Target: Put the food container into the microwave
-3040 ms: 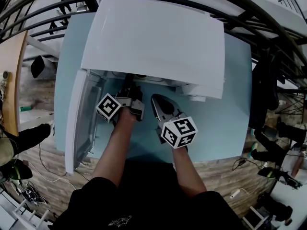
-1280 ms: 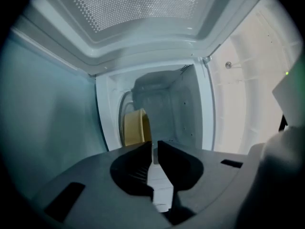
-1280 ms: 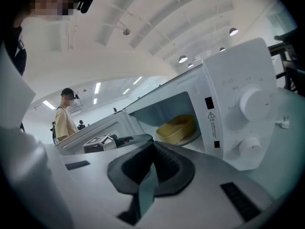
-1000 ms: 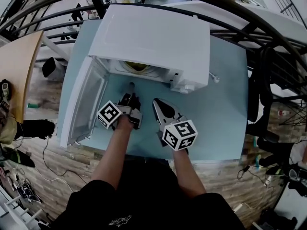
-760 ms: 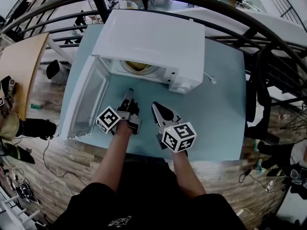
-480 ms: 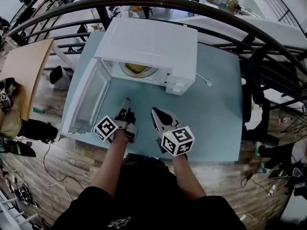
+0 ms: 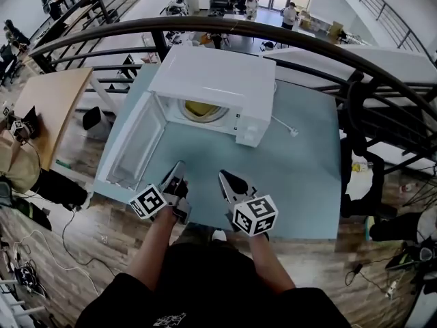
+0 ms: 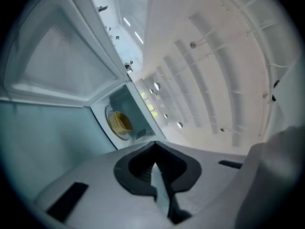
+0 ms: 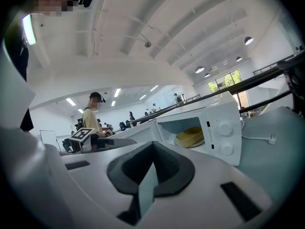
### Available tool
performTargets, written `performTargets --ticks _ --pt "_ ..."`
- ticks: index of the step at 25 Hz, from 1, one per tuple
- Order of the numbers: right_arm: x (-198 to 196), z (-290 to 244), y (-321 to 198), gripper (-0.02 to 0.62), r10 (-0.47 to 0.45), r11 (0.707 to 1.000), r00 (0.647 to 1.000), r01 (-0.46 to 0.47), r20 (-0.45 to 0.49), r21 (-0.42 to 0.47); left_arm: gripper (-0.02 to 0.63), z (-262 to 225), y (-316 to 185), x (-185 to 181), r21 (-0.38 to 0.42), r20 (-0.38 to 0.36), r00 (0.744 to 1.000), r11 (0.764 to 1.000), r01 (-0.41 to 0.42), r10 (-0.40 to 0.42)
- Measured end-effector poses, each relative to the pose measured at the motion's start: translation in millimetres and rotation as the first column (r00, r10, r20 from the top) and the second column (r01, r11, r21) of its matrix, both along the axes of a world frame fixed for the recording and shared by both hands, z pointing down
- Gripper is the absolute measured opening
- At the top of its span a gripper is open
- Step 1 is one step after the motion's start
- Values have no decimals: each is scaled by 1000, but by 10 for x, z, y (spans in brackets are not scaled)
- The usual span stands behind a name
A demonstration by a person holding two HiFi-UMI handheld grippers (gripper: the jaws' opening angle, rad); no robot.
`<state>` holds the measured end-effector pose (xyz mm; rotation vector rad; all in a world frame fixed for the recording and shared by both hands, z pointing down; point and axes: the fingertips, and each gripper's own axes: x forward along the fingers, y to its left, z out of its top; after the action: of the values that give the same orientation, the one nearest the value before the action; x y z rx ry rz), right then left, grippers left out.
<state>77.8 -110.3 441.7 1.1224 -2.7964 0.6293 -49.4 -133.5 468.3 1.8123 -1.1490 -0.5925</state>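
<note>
- Claws first: your left gripper (image 7: 179, 169) has its jaws pressed together with nothing between them; the left gripper view shows the pads meeting in one seam (image 8: 155, 166). Your right gripper (image 7: 225, 178) reads the same, pads together and empty (image 9: 151, 175).
- Both hang side by side over the near edge of the table (image 7: 300, 176), well apart from the microwave (image 7: 218, 80).
- You will find the yellow food container (image 7: 196, 108) inside the microwave cavity, with no claw touching it.
- Bearing: it lies ahead of both claws, across bare tabletop. From the right gripper view it sits up and right of the jaws (image 9: 190, 136); from the left gripper view, up and left (image 8: 120, 122).
- Long axis: it seems to run side to side across the opening, judging by the right gripper view. Not certain.
- Note the door (image 7: 133, 145): wide open, swung out to your left, free edge toward you. Your left gripper is the nearer one to it.
- Judgement: the placing looks done, and shutting the door is probably what remains. That would suit your left claw, coming round the door's far-left face. Watch for closed tips sliding on the smooth panel.
</note>
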Motion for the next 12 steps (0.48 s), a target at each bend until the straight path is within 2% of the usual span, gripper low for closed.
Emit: performTargets --ticks 4,8,12 --pt "-12 -105 90 6 -7 1000 1000 7 -3 25 8 -132 166 -1 38 109 994 999 -21 17" --pt "-7 -207 87 6 14 999 1000 -13 -18 48 8 -286 252 -26 74 184 982 996 -41 27" --pt "13 -357 39 6 33 997 999 -31 -24 77 8 -451 262 -57 111 299 953 991 -81 45"
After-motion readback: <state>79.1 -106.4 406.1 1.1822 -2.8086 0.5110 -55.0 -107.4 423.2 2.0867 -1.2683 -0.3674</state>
